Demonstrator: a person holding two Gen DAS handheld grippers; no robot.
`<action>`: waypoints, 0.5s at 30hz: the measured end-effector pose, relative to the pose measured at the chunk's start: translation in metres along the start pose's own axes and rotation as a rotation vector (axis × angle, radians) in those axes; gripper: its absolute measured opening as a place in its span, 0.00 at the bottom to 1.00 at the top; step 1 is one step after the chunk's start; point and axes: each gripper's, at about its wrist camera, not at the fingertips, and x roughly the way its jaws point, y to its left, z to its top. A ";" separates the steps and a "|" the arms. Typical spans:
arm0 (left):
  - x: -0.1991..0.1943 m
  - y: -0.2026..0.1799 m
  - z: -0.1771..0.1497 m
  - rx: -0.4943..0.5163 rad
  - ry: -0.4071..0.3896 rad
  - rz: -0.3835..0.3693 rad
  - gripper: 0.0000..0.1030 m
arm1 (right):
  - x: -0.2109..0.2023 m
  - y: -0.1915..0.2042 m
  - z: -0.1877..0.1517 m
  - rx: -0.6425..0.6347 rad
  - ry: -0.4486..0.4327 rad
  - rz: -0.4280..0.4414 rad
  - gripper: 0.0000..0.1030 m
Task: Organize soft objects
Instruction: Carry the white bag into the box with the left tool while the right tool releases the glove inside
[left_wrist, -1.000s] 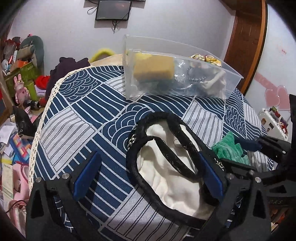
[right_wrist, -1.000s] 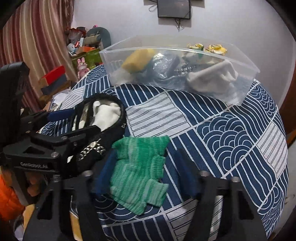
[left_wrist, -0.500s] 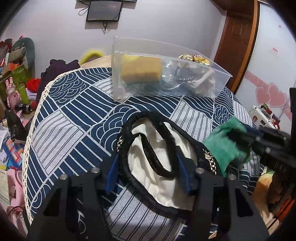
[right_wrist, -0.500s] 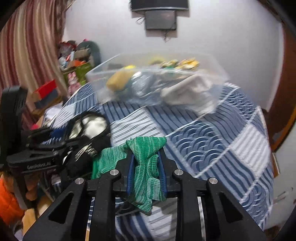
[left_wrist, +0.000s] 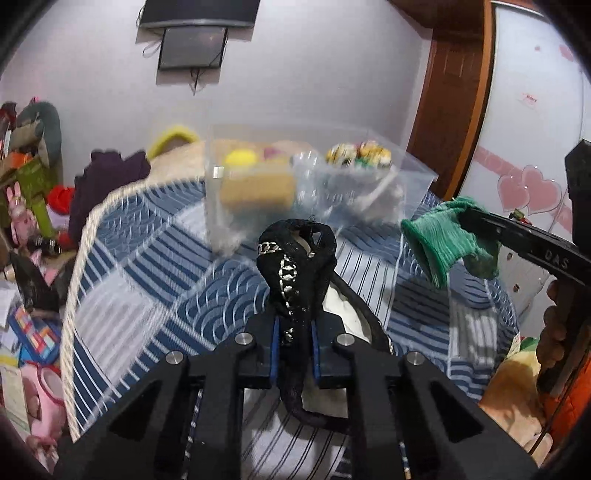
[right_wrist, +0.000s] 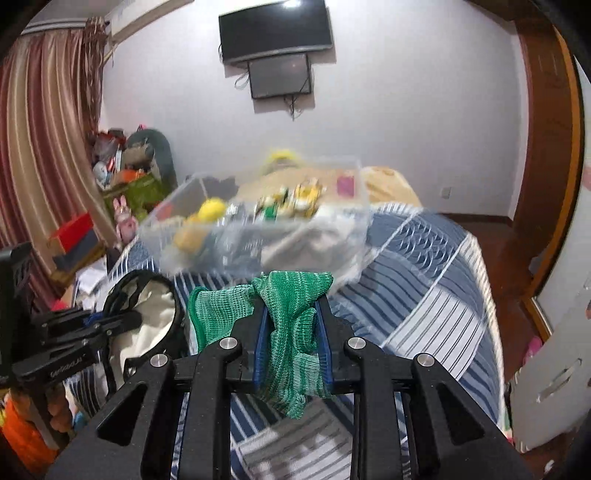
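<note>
The left gripper (left_wrist: 294, 338) pinches the black fabric bag with a silver chain and cream lining (left_wrist: 295, 266) between its 2 blue pads, in front of the clear plastic storage bin (left_wrist: 406, 177). The right gripper (right_wrist: 291, 347) clamps the green knitted cloth (right_wrist: 291, 314) between its pads, also before the bin, above the blue-and-white patterned bedspread (right_wrist: 436, 295).

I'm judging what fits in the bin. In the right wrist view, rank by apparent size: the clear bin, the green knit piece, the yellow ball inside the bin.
1. clear bin, widest despite blur.
2. green knit piece, but enlarged by nearness in the right gripper.
3. yellow ball, clearly smallest.
</note>
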 end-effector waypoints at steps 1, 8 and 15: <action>-0.003 -0.002 0.006 0.010 -0.021 0.005 0.12 | -0.002 -0.002 0.005 0.006 -0.016 0.002 0.20; -0.018 -0.011 0.051 0.057 -0.144 0.026 0.12 | -0.006 -0.007 0.036 0.024 -0.110 -0.015 0.20; -0.008 -0.012 0.094 0.062 -0.230 0.064 0.12 | 0.006 -0.007 0.055 0.036 -0.148 -0.037 0.20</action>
